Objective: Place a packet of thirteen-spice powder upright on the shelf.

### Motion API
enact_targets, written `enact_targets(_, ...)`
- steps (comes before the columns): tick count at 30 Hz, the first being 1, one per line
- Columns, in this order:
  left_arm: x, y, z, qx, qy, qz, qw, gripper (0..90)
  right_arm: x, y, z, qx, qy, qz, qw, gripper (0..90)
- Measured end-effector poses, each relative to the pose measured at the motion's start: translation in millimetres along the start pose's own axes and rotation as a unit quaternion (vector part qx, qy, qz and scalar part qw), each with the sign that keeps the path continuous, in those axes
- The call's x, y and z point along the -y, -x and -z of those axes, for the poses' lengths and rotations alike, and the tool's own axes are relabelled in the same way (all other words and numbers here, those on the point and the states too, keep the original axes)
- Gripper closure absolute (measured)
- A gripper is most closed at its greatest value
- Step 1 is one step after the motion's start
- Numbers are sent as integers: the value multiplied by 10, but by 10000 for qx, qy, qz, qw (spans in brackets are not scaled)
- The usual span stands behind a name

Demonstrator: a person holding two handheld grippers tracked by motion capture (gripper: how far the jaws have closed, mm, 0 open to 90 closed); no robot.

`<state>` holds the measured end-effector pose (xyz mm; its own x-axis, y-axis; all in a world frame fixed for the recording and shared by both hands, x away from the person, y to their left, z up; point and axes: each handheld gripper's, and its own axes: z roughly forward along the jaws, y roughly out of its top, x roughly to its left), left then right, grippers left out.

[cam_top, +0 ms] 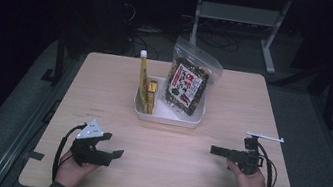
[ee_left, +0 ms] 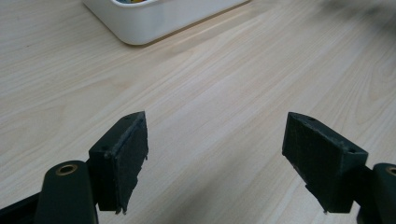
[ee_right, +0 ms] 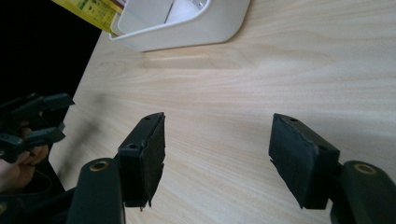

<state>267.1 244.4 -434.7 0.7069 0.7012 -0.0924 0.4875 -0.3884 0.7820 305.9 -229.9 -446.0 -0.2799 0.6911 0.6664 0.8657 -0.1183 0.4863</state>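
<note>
Left tongs (cam_top: 113, 147) gape wide near the desk's (cam_top: 207, 145) front left corner, holding nothing; right tongs (cam_top: 213, 149) likewise empty near the front right; tray (cam_top: 167, 116) mid-desk.

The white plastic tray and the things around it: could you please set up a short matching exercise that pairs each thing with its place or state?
Things:
1. White plastic tray
2. Tall yellow box with a white cap
3. Clear snack bag with a dark printed label
4. Left claw

Places or states:
A. Leaning in the tray's right part
B. Open over bare wood, holding nothing
C. On the light wooden table, towards its far edge
D. Standing at the tray's left side

Pairs: 1-C, 2-D, 3-A, 4-B
</note>
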Motion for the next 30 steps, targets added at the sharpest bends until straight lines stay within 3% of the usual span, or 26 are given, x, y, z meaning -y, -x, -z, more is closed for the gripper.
enact_targets(13,-2,12,-6,14,-10,2,10000,217,110,38,30,-64,-28,47,10000,344)
enact_targets(30,-3,22,-11,17,-28,-12,10000,214,178,22,6,-3,-120,281,9995,339)
